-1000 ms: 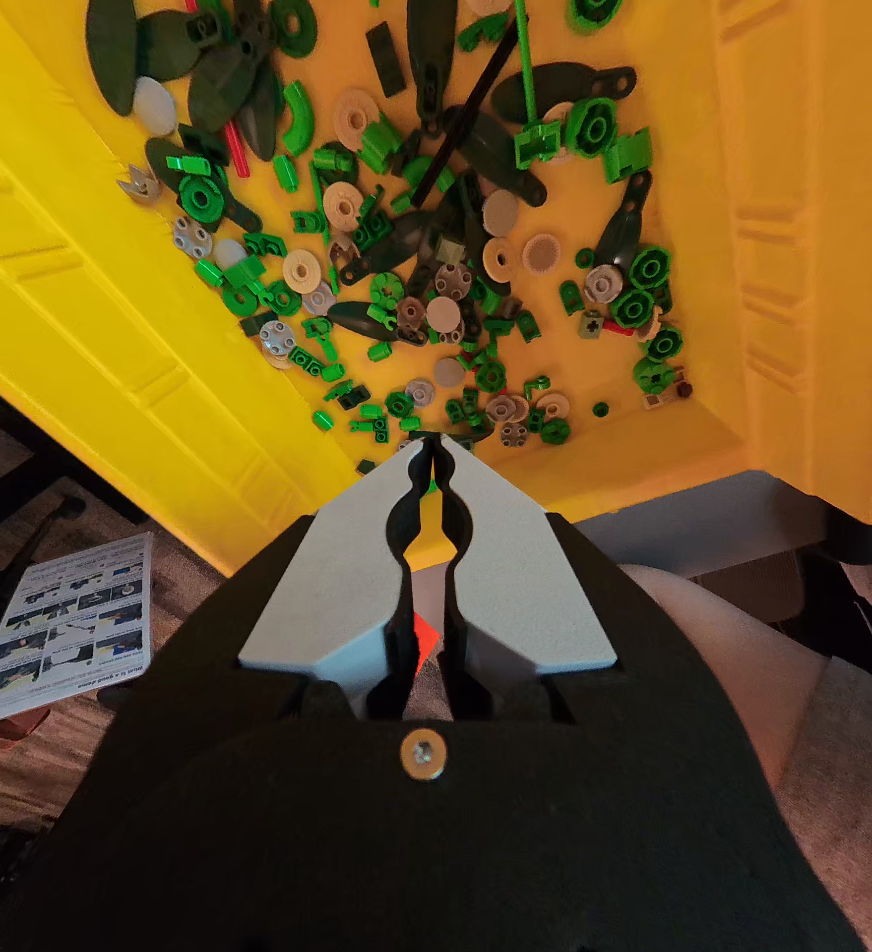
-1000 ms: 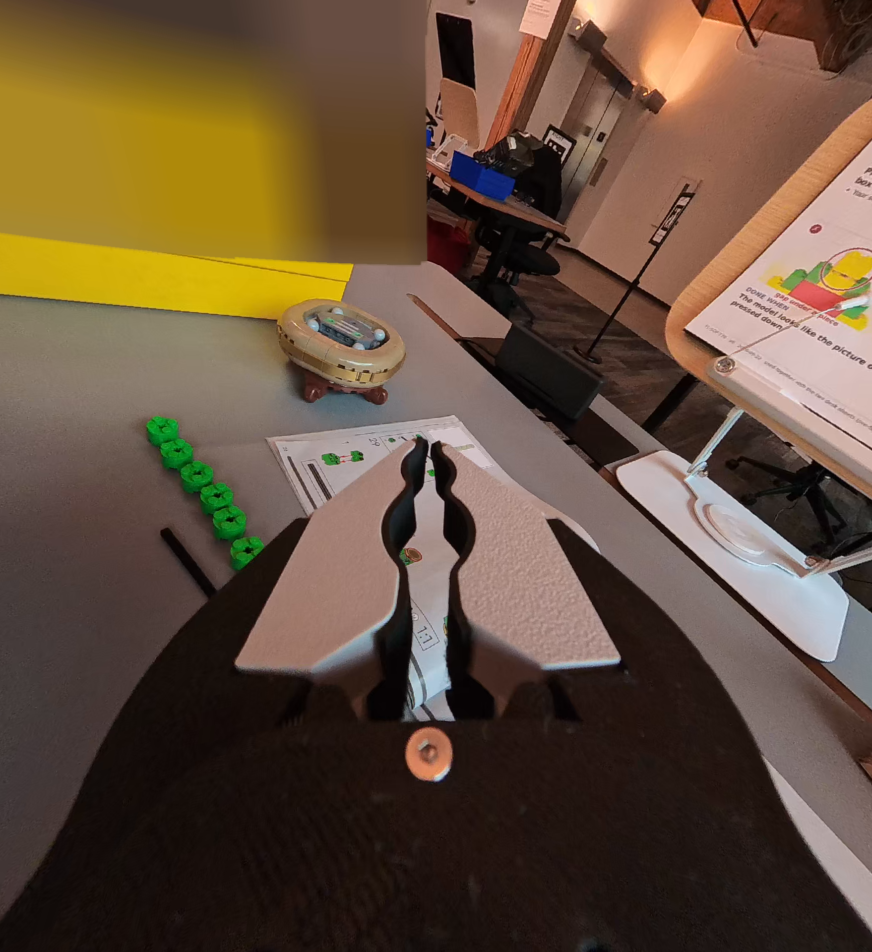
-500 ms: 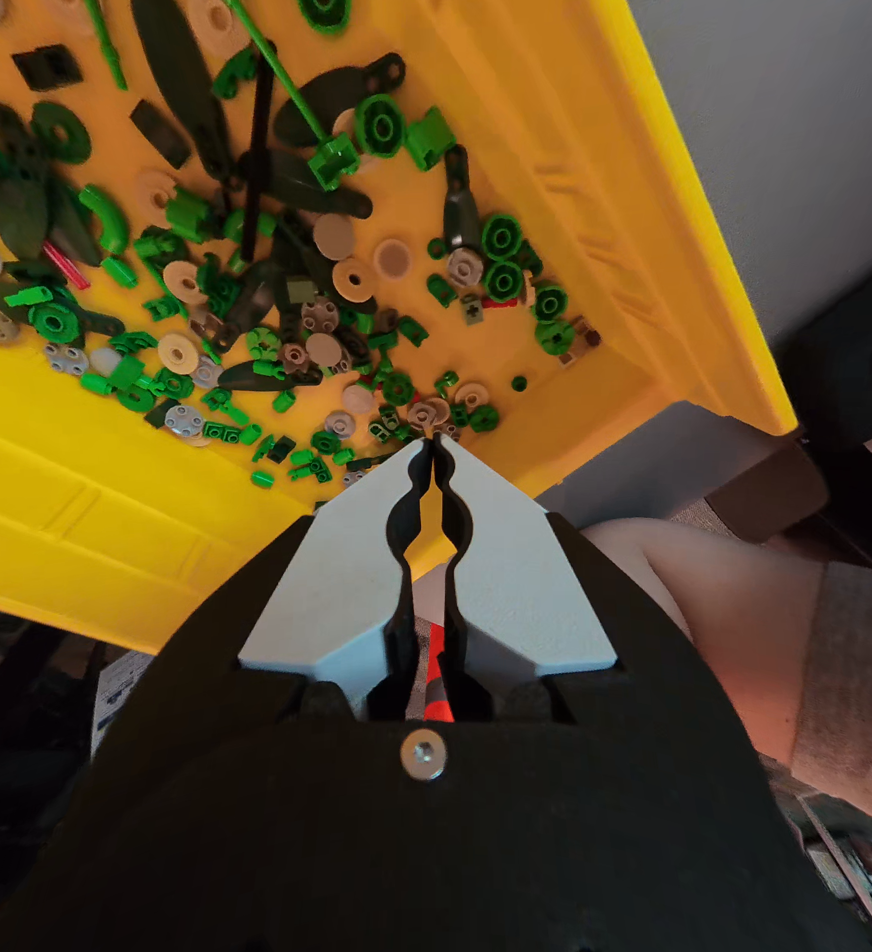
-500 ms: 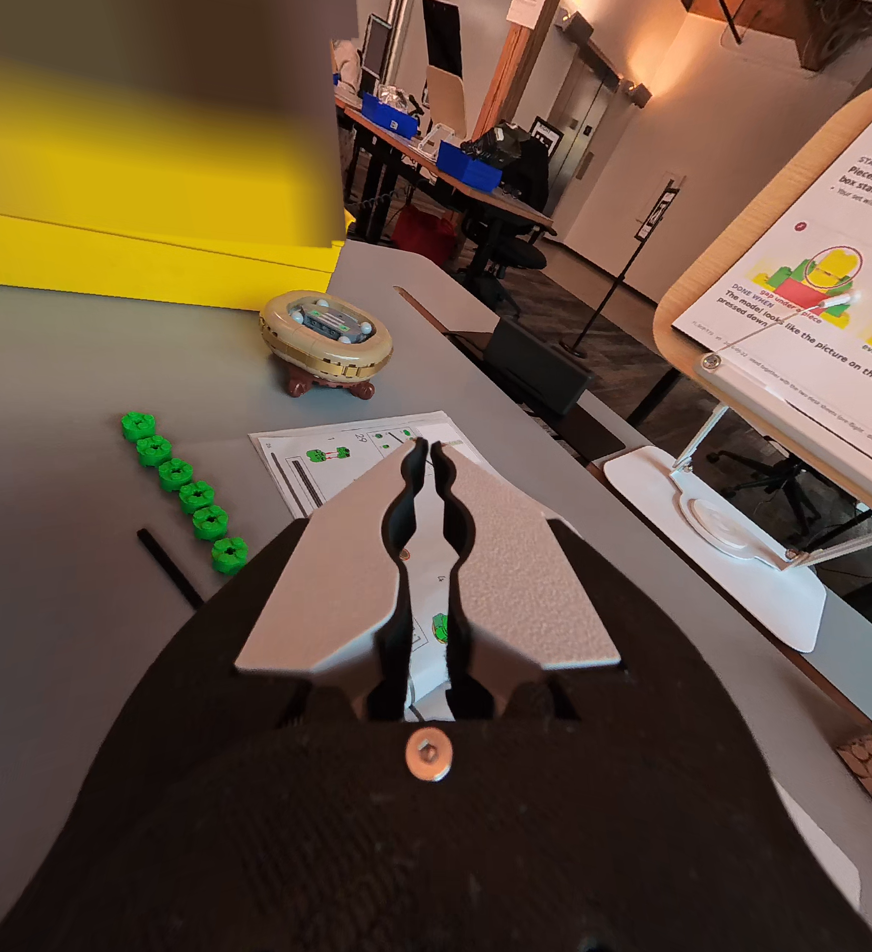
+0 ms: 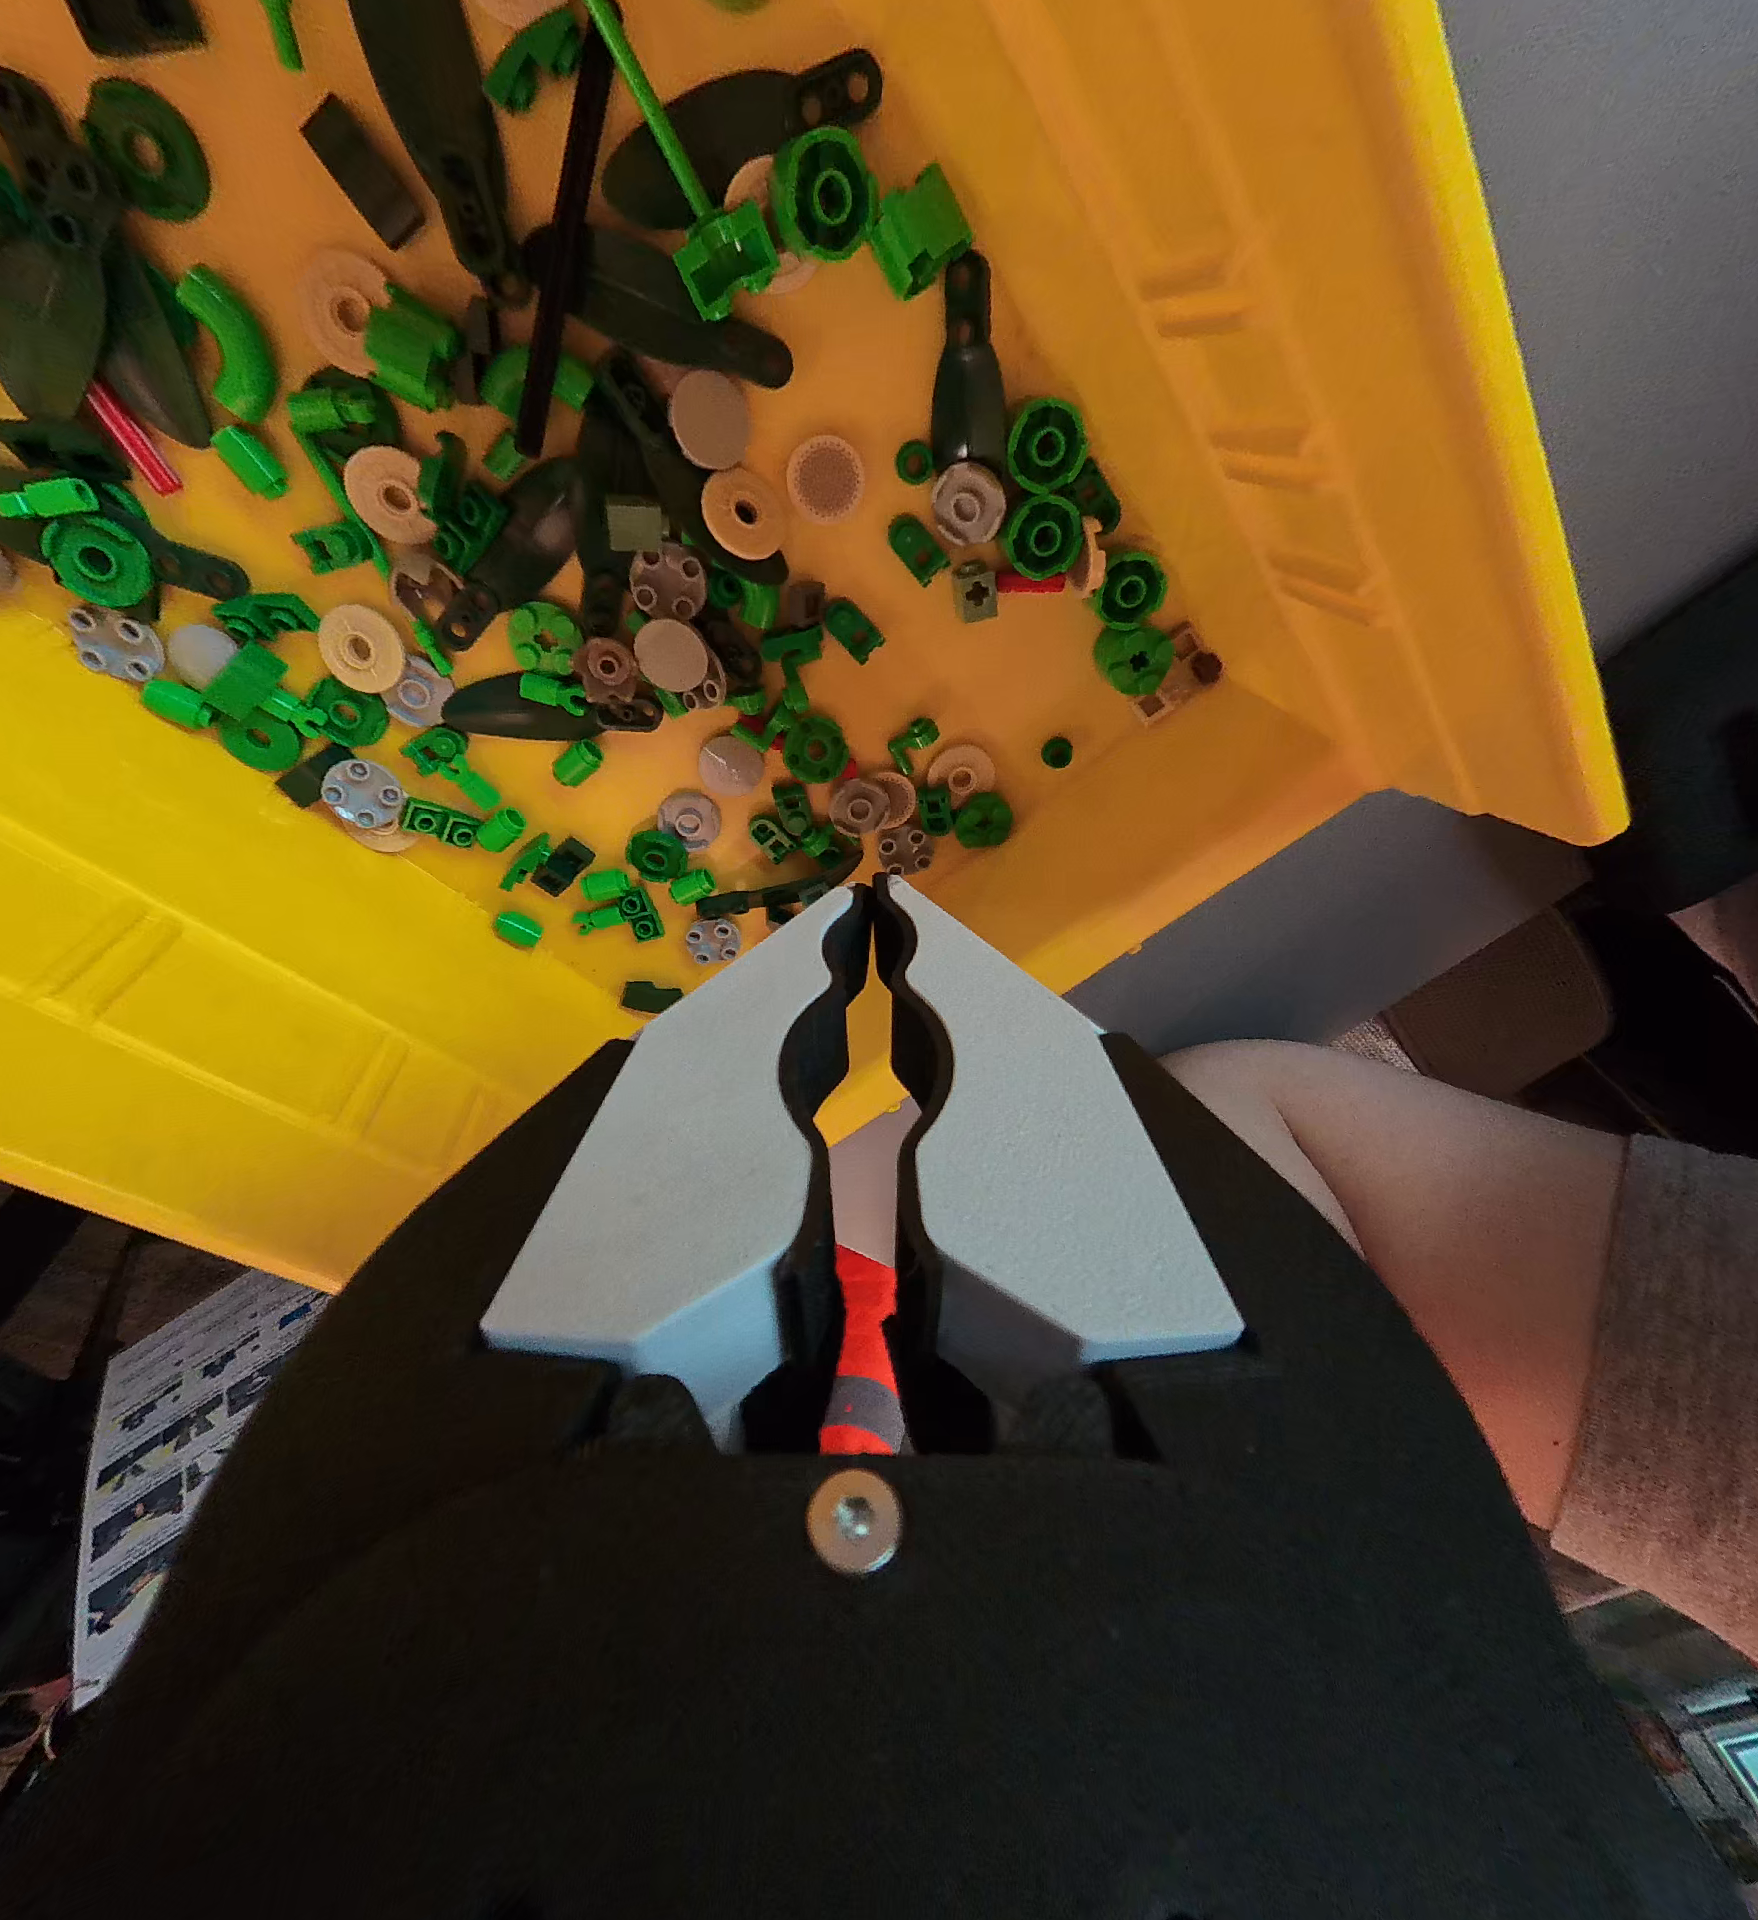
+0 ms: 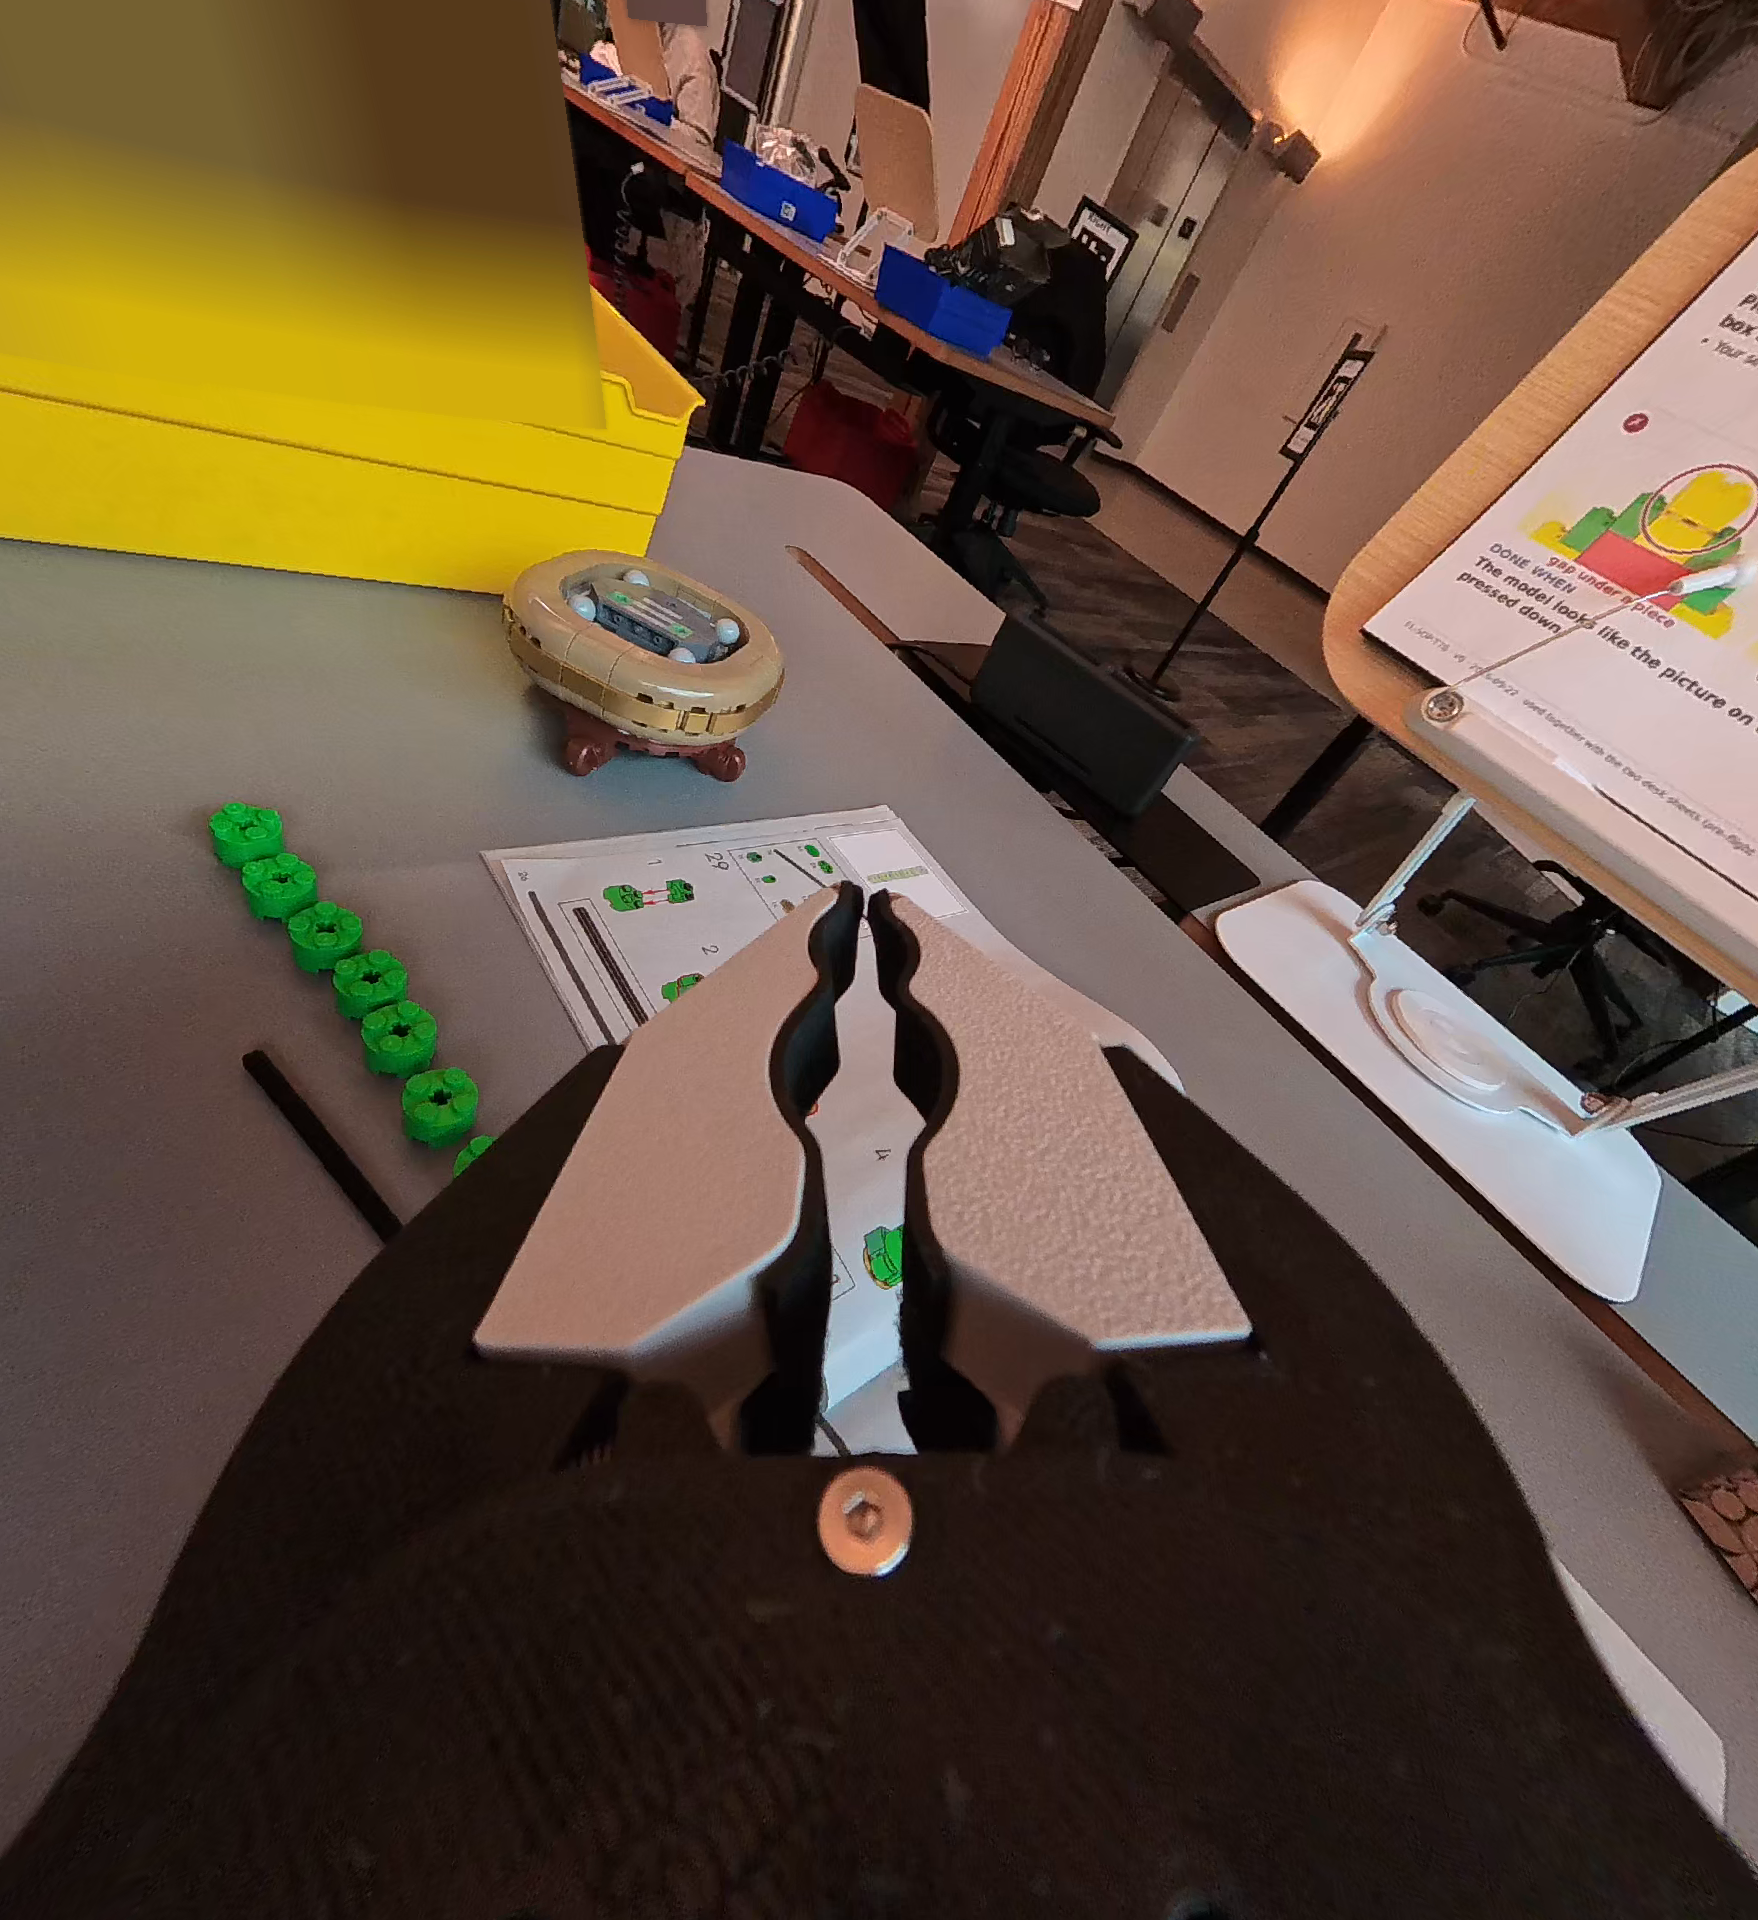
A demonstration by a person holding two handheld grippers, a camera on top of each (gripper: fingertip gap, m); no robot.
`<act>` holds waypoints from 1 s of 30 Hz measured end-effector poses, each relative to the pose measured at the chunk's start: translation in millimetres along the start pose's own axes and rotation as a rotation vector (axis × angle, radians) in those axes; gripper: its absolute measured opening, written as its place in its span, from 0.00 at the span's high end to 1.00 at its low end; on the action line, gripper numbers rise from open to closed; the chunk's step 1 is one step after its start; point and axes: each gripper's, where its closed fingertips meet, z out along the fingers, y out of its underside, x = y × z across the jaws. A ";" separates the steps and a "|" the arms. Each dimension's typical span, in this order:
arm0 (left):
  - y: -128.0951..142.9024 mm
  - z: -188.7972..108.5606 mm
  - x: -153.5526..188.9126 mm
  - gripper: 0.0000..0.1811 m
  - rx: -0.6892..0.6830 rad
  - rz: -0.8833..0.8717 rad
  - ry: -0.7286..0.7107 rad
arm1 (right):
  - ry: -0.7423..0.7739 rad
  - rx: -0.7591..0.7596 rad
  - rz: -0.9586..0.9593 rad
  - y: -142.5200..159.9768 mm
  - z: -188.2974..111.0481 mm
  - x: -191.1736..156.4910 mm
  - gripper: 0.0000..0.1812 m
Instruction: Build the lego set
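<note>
Left wrist view: the left tool [image 5: 877, 888], tips together and empty, hangs over the yellow bin [image 5: 1218, 312] of loose pieces [image 5: 646, 582], likely searching.

Right wrist view: the right tool [image 6: 864, 902], closed on nothing, waits above the instructions [image 6: 646, 904]; green rounds [image 6: 345, 966] line up beside the axle [image 6: 319, 1143] on the table [image 6: 75, 1039], probably for threading.

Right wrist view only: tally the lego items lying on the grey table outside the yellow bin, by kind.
Green round bricks: 7, in a row, the nearest mostly hidden by the hand-held gripper
Black axle: 1
Tan built model: 1
Instruction sheet: 1
Total: 10
</note>
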 end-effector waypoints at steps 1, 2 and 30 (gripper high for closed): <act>0.0 -0.1 -0.5 1.00 0.001 -0.003 -0.002 | -0.001 -0.001 0.002 0.5 0.1 0.0 0.99; 0.0 -0.1 -1.3 1.00 0.000 -0.008 -0.003 | -0.003 -0.002 0.003 1.0 0.3 -0.2 1.00; -79.0 -17.5 -19.6 1.00 0.329 0.283 -0.026 | -0.049 -0.040 0.001 10.2 7.0 -8.9 0.99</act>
